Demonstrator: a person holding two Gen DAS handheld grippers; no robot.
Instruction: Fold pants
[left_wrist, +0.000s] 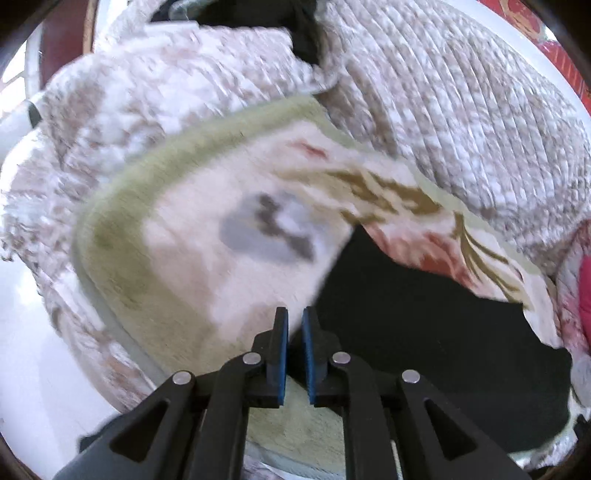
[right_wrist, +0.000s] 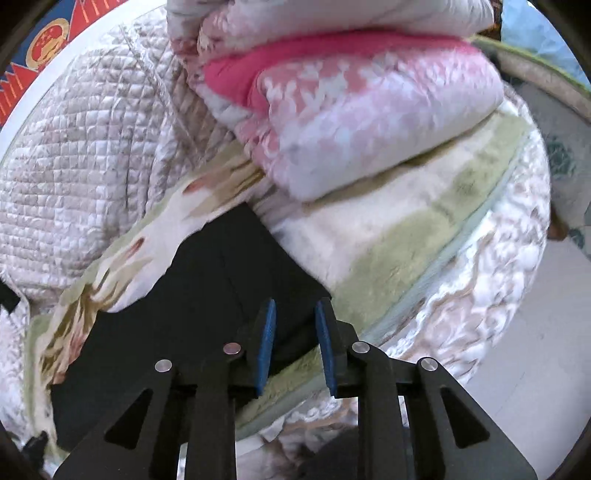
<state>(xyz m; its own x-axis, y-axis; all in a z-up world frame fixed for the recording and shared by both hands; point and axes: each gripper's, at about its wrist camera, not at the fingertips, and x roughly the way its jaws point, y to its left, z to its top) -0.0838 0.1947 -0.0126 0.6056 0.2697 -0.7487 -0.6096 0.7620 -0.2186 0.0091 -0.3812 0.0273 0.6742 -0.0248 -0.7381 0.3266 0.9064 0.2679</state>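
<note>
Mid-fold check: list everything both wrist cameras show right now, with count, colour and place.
Black fabric pants: one, black, lying flat on the blanket, under the right gripper.
Plush blanket with green border: one, cream with floral print, on the bed beneath the pants.
Quilted bedspread: one, beige-white, covering the bed.
Folded pink-and-white comforter: one, stacked beyond the pants.
Left gripper: one, black with blue pads, nearly closed, nothing between the pads.
Right gripper: one, black with blue pads, open over the pants' edge.

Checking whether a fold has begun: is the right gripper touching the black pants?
Cannot tell. In the right wrist view, the right gripper has its fingers spread over the black pants, but neither contact nor a gap shows plainly.
</note>
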